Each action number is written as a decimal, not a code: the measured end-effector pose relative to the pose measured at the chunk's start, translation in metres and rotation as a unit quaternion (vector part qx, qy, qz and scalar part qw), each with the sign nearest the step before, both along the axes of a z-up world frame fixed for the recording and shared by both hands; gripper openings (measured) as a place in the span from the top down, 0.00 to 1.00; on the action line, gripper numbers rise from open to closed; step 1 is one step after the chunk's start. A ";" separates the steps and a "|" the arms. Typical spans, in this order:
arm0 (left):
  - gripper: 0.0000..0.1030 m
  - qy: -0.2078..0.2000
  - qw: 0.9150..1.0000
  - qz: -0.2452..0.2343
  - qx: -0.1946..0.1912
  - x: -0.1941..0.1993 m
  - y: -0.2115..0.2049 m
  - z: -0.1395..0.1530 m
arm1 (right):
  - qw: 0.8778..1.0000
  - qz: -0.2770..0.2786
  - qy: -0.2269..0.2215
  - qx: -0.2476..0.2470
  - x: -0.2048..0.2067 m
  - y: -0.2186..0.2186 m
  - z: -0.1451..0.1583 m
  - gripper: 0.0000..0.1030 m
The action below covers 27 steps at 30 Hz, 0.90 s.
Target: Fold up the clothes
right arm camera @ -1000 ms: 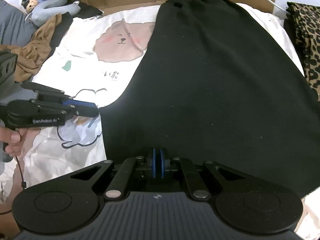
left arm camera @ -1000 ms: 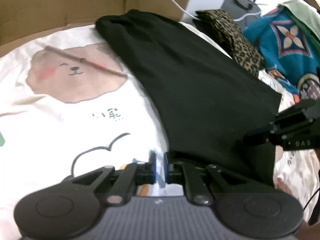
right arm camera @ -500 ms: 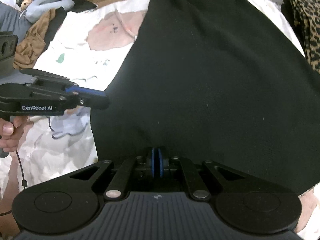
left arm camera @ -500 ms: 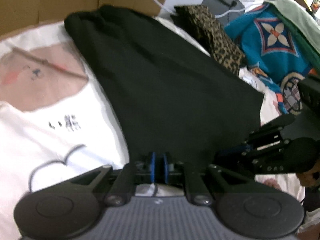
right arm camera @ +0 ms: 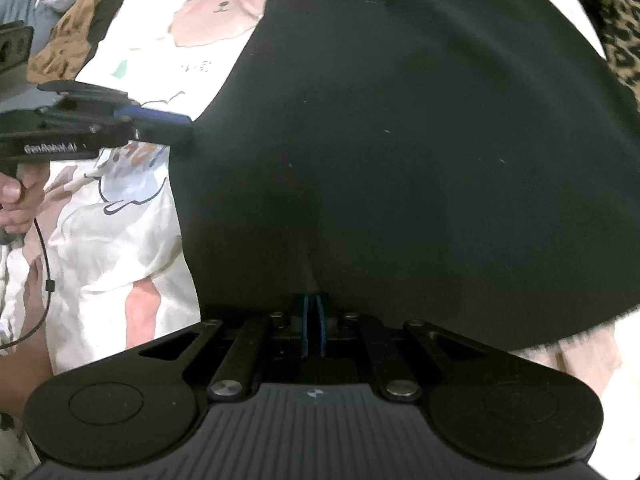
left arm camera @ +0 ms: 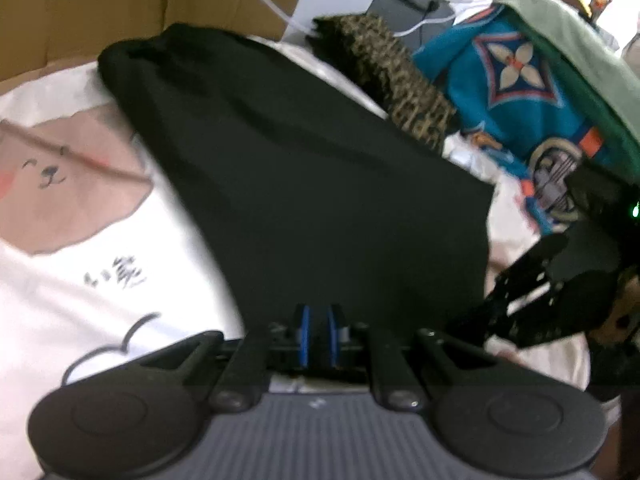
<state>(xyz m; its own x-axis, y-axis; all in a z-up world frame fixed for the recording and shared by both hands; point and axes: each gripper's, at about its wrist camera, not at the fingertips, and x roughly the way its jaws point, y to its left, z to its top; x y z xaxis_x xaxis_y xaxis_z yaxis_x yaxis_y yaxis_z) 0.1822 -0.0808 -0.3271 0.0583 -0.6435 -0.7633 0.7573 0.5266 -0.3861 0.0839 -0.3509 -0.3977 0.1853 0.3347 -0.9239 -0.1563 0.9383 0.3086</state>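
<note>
The black garment (right arm camera: 400, 120) is spread flat over a white bear-print sheet (left arm camera: 72, 208), leopard-print fabric (left arm camera: 400, 80) just beside it. Its near hem is pinched by the left gripper (left arm camera: 318, 338) and the right gripper (right arm camera: 313, 330), fingers clenched on the cloth.

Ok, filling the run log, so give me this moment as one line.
stage: gripping hem | left gripper: shut on black garment | right gripper: shut on black garment | surface: bear-print sheet
</note>
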 end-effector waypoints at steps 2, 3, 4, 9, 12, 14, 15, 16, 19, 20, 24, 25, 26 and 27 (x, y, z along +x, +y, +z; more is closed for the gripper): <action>0.91 0.010 1.000 -0.010 -0.005 -0.006 -0.008 0.001 | 1.000 -0.023 -0.007 0.010 -0.005 -0.007 0.008 0.78; 0.91 0.015 1.000 -0.019 -0.005 -0.011 -0.011 -0.001 | 0.999 -0.037 -0.012 0.019 -0.008 -0.010 0.011 0.77; 0.91 0.020 0.999 -0.031 -0.005 -0.017 -0.014 -0.003 | 0.998 -0.047 -0.017 0.029 -0.011 -0.012 0.013 0.76; 0.91 0.045 0.995 -0.092 0.020 -0.044 -0.031 -0.021 | 0.996 -0.061 -0.023 0.065 -0.026 -0.008 0.003 0.71; 0.90 0.081 0.991 -0.097 0.039 -0.056 -0.041 -0.030 | 0.997 -0.056 -0.010 0.058 -0.034 0.000 -0.011 0.71; 0.90 0.094 0.989 -0.094 0.064 -0.063 -0.047 -0.032 | 0.998 -0.049 -0.008 0.046 -0.037 0.000 -0.013 0.71; 0.90 0.099 0.988 -0.092 0.076 -0.066 -0.050 -0.032 | 0.997 -0.050 -0.015 0.049 -0.039 -0.002 -0.010 0.71; 0.90 0.101 0.987 -0.089 0.086 -0.068 -0.052 -0.031 | 0.997 -0.055 -0.026 0.050 -0.040 -0.005 -0.005 0.70; 0.87 0.098 0.986 -0.083 0.102 -0.073 -0.053 -0.025 | 0.994 -0.071 -0.061 0.051 -0.048 -0.024 0.009 0.69; 0.84 0.097 0.986 -0.081 0.107 -0.075 -0.053 -0.023 | 0.993 -0.080 -0.070 0.051 -0.049 -0.028 0.012 0.69; 0.84 0.093 0.985 -0.073 0.129 -0.081 -0.055 -0.014 | 0.984 -0.131 -0.102 0.063 -0.053 -0.055 0.021 0.69; 0.84 0.092 0.984 -0.071 0.135 -0.083 -0.055 -0.012 | 0.981 -0.144 -0.108 0.066 -0.054 -0.063 0.022 0.69; 0.81 0.091 0.984 -0.069 0.140 -0.084 -0.055 -0.010 | 0.979 -0.154 -0.113 0.069 -0.052 -0.072 0.023 0.69; 0.79 0.092 0.984 -0.060 0.142 -0.086 -0.056 -0.008 | 0.977 -0.164 -0.119 0.069 -0.049 -0.083 0.024 0.69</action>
